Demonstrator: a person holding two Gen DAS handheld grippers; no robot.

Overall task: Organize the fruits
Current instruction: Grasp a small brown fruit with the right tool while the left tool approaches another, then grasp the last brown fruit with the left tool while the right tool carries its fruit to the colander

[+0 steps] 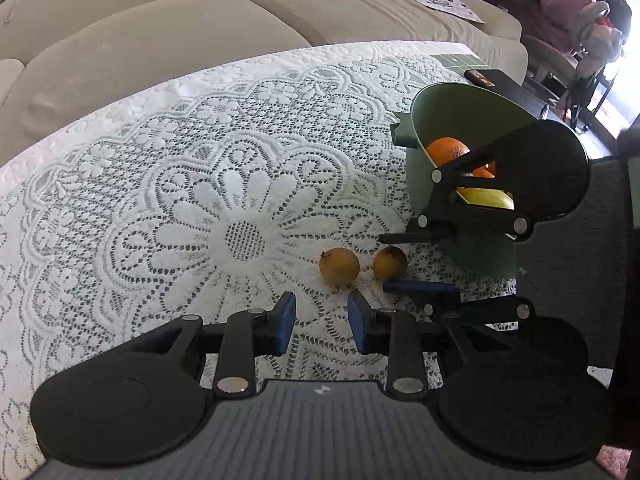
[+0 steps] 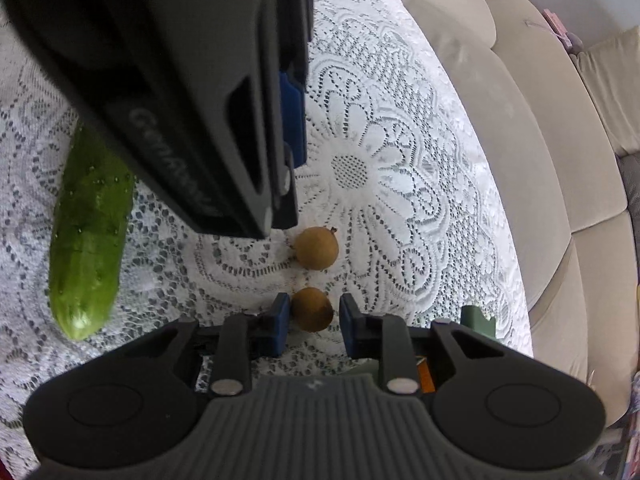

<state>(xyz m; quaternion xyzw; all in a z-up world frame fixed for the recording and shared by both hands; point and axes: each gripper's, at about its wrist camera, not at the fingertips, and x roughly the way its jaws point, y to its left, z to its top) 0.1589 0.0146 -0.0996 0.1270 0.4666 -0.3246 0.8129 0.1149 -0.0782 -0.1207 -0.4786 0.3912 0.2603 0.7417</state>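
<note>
Grippers close in on two small brown fruits

Lace cloth (image 1: 168, 184) covers the table, where two small round brown fruits lie side by side near a green bowl (image 1: 432, 112). The bowl holds an orange (image 1: 446, 152) and a yellow fruit (image 1: 486, 199), partly hidden behind the right gripper (image 1: 416, 262). In the right wrist view, that gripper's blue pads (image 2: 280, 324) bracket the nearer brown fruit (image 2: 311, 309); one pad appears to touch it while a sliver of cloth shows at the other, so a firm grip cannot be confirmed. The farther brown fruit (image 2: 317, 248) sits just beyond, untouched. The left gripper (image 1: 322, 324) hovers over bare cloth with its jaws narrowly parted and nothing between them. A cucumber (image 2: 90, 236) lies on the cloth well apart from the fruits. A beige sofa (image 1: 160, 40) runs along the table's far edge
</note>
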